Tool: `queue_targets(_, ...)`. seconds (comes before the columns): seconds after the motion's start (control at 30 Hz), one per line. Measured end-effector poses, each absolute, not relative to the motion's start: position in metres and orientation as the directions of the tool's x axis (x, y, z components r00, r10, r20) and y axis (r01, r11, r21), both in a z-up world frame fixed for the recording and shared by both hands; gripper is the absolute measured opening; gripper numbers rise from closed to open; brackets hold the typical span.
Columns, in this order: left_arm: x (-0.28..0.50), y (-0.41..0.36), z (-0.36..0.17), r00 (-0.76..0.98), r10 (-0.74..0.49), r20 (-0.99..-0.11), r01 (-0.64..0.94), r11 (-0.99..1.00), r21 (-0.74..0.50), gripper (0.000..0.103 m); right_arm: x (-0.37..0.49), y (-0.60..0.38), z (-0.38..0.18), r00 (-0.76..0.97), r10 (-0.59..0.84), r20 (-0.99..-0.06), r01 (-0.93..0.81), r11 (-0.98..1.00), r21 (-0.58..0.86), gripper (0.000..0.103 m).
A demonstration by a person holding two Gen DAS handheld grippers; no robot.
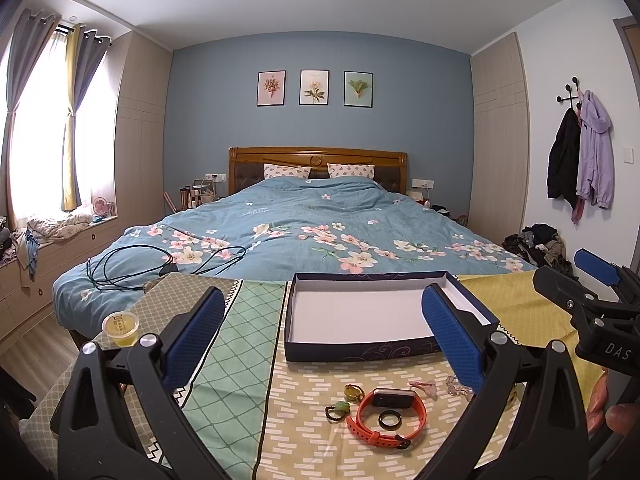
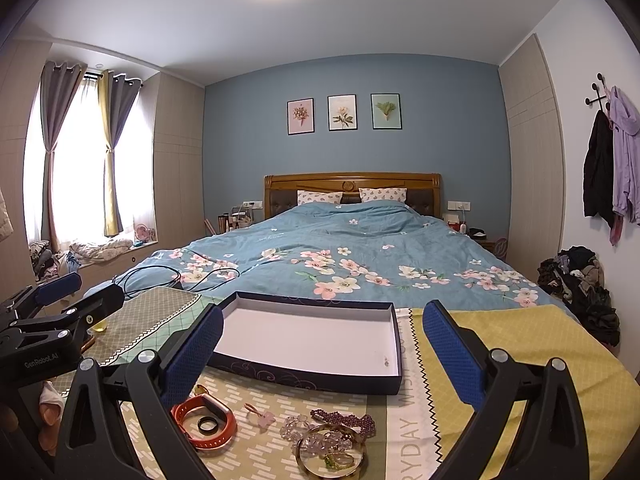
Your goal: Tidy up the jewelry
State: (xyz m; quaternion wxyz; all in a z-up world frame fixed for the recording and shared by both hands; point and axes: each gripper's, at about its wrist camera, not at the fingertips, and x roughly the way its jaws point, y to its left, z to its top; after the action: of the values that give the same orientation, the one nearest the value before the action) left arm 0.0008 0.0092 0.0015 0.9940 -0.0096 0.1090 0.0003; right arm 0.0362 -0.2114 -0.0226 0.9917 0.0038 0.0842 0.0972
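Nearest you, on the patterned cloth, lies the loose jewelry: 1 orange watch with 1 dark ring inside its strap loop, 1 green-stone ring just left of it, 1 gold ring beyond that, and 1 pink clip to the right. Further right, your right camera lists 1 clear bead bracelet, 1 purple bead bracelet and 1 amber bangle, overlapping in a heap. Your left gripper hangs above the cloth, jaws spread wide, grasping nothing. Your right gripper is likewise released and empty. Beyond the jewelry sits 1 open navy box, white inside; a tiny speck near its right wall cannot be identified. At far left stands 1 lidded cup. Behind everything is the floral bed.
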Motion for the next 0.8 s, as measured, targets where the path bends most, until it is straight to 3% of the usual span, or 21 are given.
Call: queue_targets(0.8, 0.0021, 0.0085, 0.0002, 0.975, -0.003, -0.222, -0.002, 1.0, -0.021, 0.097, 0.0391, -0.2117, -0.0221, 0.966, 0.192, -0.175, -0.19, 0.981, 0.028, 0.097)
